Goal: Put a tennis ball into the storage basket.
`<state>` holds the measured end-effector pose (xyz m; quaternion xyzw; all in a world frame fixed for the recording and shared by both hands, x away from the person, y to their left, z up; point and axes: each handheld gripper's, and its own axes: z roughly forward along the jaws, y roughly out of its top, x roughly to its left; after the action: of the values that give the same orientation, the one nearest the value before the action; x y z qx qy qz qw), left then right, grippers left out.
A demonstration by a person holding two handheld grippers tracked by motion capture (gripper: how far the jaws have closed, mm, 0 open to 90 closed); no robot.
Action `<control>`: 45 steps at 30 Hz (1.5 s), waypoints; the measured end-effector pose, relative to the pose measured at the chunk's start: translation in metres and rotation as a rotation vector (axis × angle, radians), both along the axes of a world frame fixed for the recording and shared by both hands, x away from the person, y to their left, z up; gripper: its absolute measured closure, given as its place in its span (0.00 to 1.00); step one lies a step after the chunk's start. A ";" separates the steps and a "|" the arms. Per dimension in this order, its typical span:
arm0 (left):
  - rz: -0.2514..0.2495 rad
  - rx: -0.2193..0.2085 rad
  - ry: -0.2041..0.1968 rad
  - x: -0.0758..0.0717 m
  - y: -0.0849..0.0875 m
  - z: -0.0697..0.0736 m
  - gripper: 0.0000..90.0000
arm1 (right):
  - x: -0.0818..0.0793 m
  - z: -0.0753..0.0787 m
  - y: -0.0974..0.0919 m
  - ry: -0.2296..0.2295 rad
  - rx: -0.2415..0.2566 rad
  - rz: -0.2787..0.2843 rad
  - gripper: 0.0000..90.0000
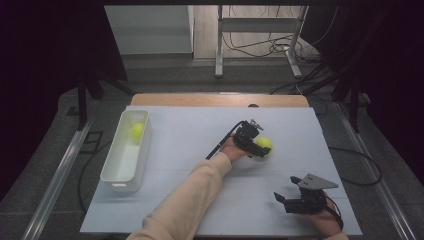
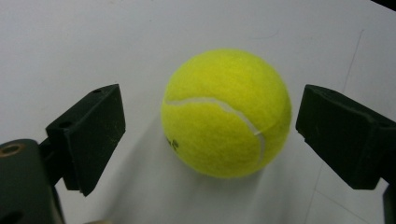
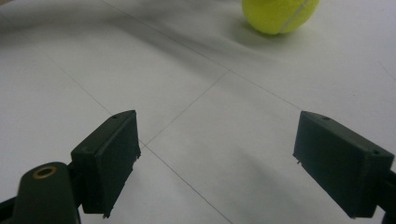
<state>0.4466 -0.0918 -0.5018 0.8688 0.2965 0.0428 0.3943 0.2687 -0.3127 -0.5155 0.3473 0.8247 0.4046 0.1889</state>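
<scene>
On the white surface (image 1: 190, 200) lie one long white bin (image 1: 120, 165) and two tennis balls. The bin sits along the left side, and one ball (image 1: 137, 131) rests inside it at its far end. The second ball (image 1: 264, 145) lies on the bare surface right of centre, well apart from the bin. Two grippers are in view. The left gripper (image 1: 259, 148), reached across on a cream sleeve (image 1: 190, 195), has its jaws spread wide on either side of this ball (image 2: 226, 112), neither jaw touching it. The right gripper (image 1: 281, 201) hovers near the front right corner, jaws likewise wide apart with nothing between them, the same ball (image 3: 279, 15) lying farther off ahead of it.
</scene>
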 end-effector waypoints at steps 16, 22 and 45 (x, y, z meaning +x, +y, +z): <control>0.005 -0.019 0.064 0.003 -0.005 -0.003 0.30 | 0.000 0.000 -0.001 -0.002 0.003 -0.005 0.16; 0.007 -0.050 0.056 0.001 0.006 0.010 0.30 | 0.000 0.000 -0.002 -0.003 0.005 -0.006 0.16; 0.006 -0.071 -0.014 -0.025 0.043 0.036 0.29 | 0.000 0.001 -0.002 -0.014 0.008 -0.025 0.16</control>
<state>0.4212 -0.0489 -0.4658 0.8530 0.2978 0.0395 0.4267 0.2692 -0.3150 -0.5147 0.3555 0.8173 0.4077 0.1986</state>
